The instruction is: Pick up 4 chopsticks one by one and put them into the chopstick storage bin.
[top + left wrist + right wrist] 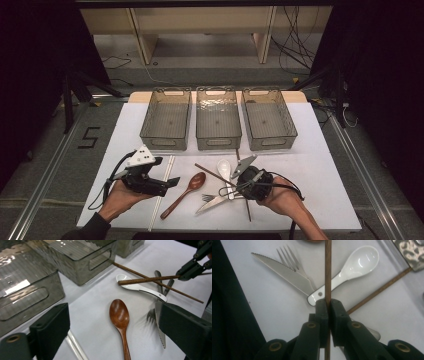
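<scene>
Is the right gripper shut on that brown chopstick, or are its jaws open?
Shut. In the right gripper view, the right gripper has both jaws pressed against the brown chopstick, which runs straight up between them.

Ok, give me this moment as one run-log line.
right gripper: shut on brown chopstick, lifted | left gripper: open, above wooden spoon | second chopstick: on table | bins: empty
</scene>
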Available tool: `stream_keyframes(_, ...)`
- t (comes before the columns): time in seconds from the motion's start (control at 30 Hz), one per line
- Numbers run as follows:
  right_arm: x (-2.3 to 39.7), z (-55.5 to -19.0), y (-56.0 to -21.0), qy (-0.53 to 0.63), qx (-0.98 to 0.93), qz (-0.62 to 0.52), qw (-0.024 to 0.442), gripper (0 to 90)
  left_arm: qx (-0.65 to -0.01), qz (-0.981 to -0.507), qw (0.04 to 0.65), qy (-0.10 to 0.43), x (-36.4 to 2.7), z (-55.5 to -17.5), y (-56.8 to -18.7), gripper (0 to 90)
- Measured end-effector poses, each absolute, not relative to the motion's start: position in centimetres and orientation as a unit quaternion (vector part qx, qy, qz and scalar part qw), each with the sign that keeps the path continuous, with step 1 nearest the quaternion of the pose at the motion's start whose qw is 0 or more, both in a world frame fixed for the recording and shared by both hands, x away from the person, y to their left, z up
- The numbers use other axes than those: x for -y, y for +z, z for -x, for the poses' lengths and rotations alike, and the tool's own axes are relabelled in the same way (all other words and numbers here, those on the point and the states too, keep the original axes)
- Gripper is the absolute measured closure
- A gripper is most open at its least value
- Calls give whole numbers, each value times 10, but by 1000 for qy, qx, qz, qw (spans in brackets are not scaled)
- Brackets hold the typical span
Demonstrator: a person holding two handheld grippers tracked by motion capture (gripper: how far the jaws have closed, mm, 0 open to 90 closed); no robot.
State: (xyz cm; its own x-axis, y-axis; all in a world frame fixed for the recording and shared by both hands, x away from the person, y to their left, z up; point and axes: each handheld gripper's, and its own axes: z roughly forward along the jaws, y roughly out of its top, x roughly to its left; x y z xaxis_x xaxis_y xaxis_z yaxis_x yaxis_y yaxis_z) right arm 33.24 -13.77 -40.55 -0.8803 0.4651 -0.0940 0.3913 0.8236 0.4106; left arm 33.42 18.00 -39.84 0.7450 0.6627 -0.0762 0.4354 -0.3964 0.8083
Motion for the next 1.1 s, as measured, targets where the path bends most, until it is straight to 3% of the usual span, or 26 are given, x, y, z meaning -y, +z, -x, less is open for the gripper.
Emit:
stream_keyframes(0.63,112,-316,-399,178,-971,-118,106,862,-195,-917,332,102,-126,-343,-406,177)
stream_keyframes(1.1,107,-310,-400,176,-975,-85,107,861,-133,-945,286,87,-113,-334,-411,443)
